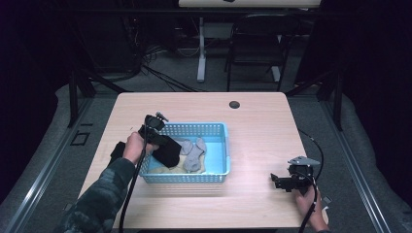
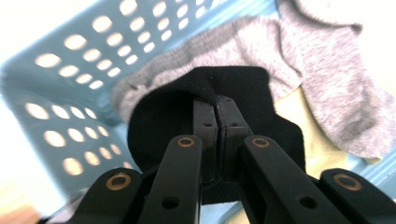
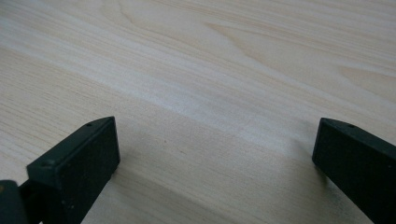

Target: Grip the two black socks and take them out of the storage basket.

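Two grippers observed. The left gripper, left of frame centre in the high view, has its jaws clamped on a black sock over the blue basket, beside grey socks. The right gripper, lower right, jaws wide apart, hovers above bare table.

I see the basket toward the left half of the tabletop, nearer its front edge. Two socks lie inside it, right of the sock my left gripper holds over its left end. My right gripper sits near the front right corner.
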The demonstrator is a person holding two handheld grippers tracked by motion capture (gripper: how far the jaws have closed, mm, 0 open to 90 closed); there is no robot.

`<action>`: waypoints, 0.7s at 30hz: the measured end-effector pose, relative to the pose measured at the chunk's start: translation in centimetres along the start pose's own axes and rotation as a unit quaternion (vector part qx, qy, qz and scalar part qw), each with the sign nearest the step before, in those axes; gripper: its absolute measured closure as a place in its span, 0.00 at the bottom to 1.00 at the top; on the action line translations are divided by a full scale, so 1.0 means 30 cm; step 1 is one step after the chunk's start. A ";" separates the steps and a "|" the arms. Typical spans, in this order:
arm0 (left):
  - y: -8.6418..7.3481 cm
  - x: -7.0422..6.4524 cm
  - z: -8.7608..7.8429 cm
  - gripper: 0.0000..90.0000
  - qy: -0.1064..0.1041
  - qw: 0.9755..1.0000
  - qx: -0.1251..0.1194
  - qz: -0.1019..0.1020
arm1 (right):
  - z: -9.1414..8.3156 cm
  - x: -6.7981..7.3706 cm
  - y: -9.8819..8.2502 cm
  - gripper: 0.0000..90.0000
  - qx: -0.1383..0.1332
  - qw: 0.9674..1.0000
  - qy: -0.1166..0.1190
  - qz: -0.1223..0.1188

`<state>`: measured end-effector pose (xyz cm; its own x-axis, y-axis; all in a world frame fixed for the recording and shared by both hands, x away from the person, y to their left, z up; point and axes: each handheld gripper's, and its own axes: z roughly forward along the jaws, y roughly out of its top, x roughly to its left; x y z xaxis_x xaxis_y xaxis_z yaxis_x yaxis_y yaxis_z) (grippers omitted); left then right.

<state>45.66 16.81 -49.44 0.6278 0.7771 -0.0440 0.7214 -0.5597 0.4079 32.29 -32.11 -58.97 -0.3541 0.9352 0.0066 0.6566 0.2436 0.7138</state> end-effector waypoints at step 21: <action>0.018 -0.012 -0.273 0.98 0.002 0.993 -0.120 0.023 | 0.000 0.000 0.000 0.00 0.000 1.000 0.000 0.000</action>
<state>43.44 18.58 -41.73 0.6571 0.7537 -0.0156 0.6008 -0.5111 0.6146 32.30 -32.11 -58.97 -0.3543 0.9351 0.0075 0.6564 0.2430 0.7142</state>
